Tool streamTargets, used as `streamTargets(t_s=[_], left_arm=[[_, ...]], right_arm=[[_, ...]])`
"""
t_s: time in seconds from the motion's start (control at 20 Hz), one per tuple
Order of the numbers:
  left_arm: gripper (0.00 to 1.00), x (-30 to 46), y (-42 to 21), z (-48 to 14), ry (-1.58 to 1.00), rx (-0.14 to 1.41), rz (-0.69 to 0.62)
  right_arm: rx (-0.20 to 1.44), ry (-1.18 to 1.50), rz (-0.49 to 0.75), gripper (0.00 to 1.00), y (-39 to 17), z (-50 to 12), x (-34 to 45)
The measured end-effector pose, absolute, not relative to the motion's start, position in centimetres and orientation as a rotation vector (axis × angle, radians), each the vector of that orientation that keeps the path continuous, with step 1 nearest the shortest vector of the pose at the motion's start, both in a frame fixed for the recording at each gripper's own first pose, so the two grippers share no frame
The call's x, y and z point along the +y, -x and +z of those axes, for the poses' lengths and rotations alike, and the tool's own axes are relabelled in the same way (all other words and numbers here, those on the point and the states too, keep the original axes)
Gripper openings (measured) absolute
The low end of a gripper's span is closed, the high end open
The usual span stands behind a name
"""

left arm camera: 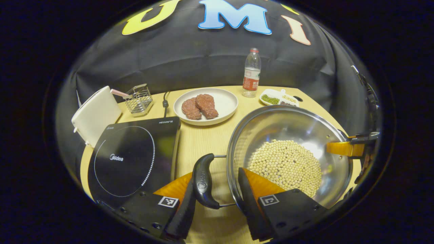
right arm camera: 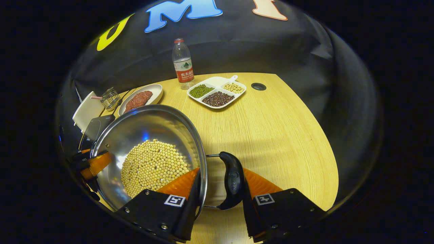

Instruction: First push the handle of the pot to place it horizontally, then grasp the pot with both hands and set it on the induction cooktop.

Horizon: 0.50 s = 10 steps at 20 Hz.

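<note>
Both grippers are seen closed around the pot's two black loop handles: the left gripper (left arm camera: 217,200) brackets the left black handle (left arm camera: 203,181), and the right gripper (right arm camera: 222,200) brackets the right black handle (right arm camera: 232,181), with one finger of each reaching inside the rim. Firm pressure from both fingers cannot be confirmed. Between them, the wide stainless-steel pot (left arm camera: 288,125), holding a bed of pale round soybeans (left arm camera: 286,164), is judged to rest on the light wooden table (right arm camera: 271,128), right of the flat black induction cooktop (left arm camera: 132,159). Handle positioning appears finished and the two-handed grasp is in place; lifting and transfer leftward onto the cooktop remain. Farther back, a white round plate with two red meat patties (left arm camera: 205,105) is seen.
</note>
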State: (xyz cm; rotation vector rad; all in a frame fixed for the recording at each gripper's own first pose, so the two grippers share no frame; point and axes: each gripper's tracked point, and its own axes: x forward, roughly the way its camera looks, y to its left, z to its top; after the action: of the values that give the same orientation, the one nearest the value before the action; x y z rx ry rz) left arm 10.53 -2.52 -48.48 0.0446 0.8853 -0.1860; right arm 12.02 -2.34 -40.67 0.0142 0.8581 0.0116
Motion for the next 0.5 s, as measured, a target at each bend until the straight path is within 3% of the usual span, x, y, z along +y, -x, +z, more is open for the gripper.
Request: streamTargets(t_s=[0.25, 0.45, 0.5], left_arm=[[0.75, -1.4, -10.5, -45.7, -0.035, 0.857, -0.189], [0.72, 0.5, -10.3, -43.0, -0.047, 0.830, -0.192], [0.75, 1.1, -10.1, -42.5, -0.053, 0.829, -0.192]], right_arm=[[0.839, -0.017, 0.000, 0.60, -11.0, -38.0, -1.4], [0.828, -0.036, -0.003, 0.60, -9.8, -36.2, 0.4], [0.831, -0.040, -0.005, 0.60, -9.5, -35.8, 0.9]])
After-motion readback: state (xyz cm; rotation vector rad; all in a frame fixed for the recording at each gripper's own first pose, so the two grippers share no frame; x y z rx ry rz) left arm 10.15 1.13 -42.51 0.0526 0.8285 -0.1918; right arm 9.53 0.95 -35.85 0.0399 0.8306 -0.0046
